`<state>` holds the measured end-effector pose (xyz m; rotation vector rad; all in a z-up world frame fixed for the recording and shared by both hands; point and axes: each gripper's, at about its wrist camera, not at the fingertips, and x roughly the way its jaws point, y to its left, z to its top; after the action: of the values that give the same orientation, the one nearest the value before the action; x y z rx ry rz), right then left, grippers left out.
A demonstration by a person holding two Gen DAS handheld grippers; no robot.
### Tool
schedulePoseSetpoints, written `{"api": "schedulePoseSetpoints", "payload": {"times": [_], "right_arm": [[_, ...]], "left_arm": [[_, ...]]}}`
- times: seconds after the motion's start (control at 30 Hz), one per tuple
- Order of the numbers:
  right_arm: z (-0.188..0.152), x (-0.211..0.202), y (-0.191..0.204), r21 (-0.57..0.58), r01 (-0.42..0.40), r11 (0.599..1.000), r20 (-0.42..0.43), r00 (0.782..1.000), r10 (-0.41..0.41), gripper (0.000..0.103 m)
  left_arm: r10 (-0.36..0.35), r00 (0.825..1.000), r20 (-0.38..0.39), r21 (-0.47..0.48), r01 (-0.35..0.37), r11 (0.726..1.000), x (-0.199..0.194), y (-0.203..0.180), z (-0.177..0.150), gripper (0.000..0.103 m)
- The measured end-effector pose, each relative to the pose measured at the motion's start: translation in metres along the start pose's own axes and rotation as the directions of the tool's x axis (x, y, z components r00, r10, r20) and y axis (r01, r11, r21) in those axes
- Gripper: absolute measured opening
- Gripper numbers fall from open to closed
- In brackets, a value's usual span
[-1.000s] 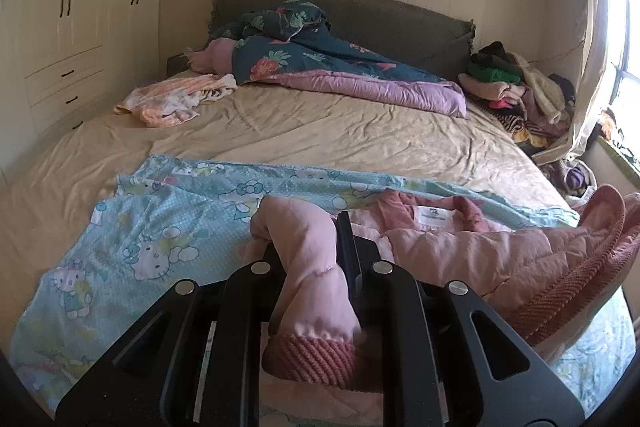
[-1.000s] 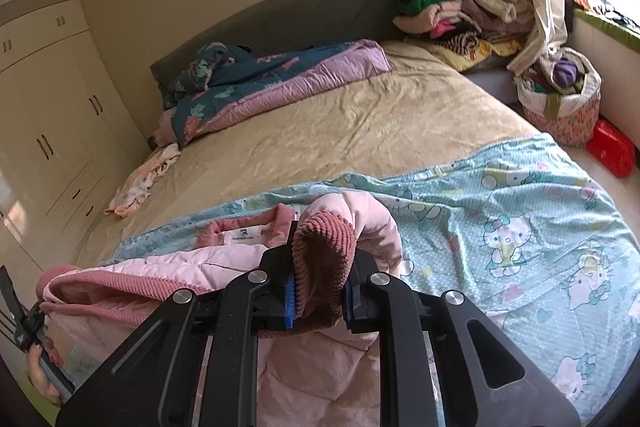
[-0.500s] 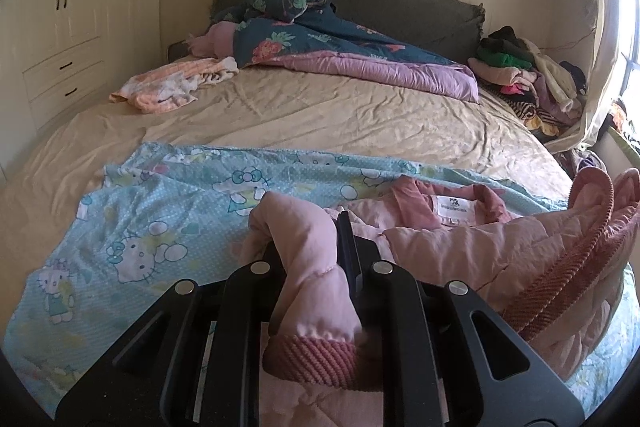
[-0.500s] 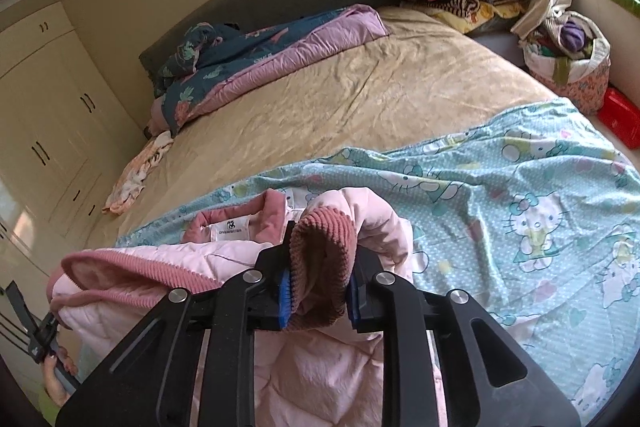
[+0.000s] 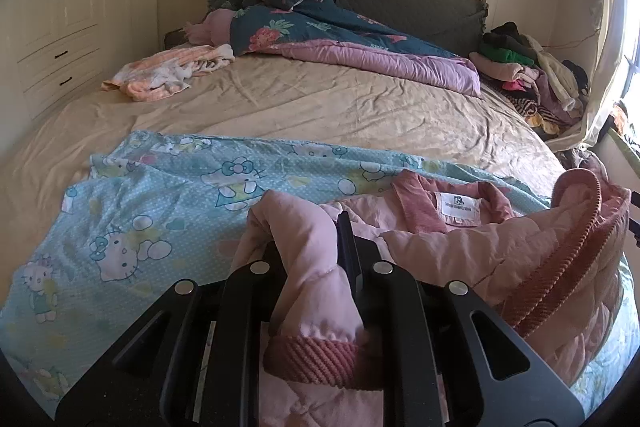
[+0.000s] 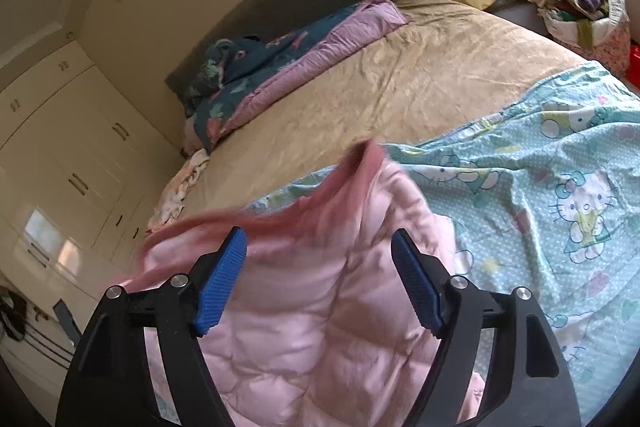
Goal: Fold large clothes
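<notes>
I have a pink quilted jacket (image 5: 460, 251) lying on the blue cartoon-print sheet (image 5: 132, 227) at the near end of the bed (image 5: 320, 107), its collar and label facing up. My left tongs (image 5: 316, 267) are clamped tight on a sleeve, the ribbed cuff (image 5: 320, 359) bunched between the fingers. My right tongs (image 6: 320, 279) are opening: the blue pads (image 6: 222, 283) stand well apart, nothing pressed between them, and the pink fabric blurs below them as it drops.

I judge the fold to be early. One side of the jacket looks brought in and let go; the left sleeve is not yet laid across the body. The hem is still to come up and the bundle needs flattening. A heap of clothes (image 5: 528, 75) waits by the headboard.
</notes>
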<state>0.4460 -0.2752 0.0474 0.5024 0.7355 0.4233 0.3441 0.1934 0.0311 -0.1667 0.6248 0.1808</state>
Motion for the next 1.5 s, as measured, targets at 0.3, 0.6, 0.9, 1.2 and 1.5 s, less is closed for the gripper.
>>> {"api": "schedulePoseSetpoints", "payload": {"times": [0.3,0.6,0.9,1.2,1.5], "right_arm": [[-0.057,0.033,0.038,-0.252,0.032,0.967,-0.114,0.991,-0.062,0.079],[-0.099,0.062,0.053,-0.349,0.079,0.934,-0.175,0.974,-0.147,0.086],[-0.095,0.026,0.060,-0.380,0.092,0.920,-0.099,0.985,-0.140,0.089],[-0.094,-0.018,0.037,-0.402,0.245,0.882,0.048,0.968,-0.247,0.098],[-0.101,0.016,-0.032,-0.330,0.370,0.868,-0.047,0.912,-0.407,0.097]], "left_arm": [[-0.001,1.000,-0.004,0.007,0.001,1.000,0.005,-0.007,0.001,0.010],[-0.042,0.999,0.008,0.010,0.042,0.999,-0.004,-0.012,0.004,0.042],[-0.041,0.996,0.075,0.053,0.037,0.998,-0.032,-0.024,0.009,0.085],[0.008,0.999,0.052,0.081,-0.012,0.997,-0.035,-0.010,-0.005,0.093],[-0.024,0.982,-0.186,-0.006,0.023,1.000,0.035,0.022,-0.068,0.093]]}}
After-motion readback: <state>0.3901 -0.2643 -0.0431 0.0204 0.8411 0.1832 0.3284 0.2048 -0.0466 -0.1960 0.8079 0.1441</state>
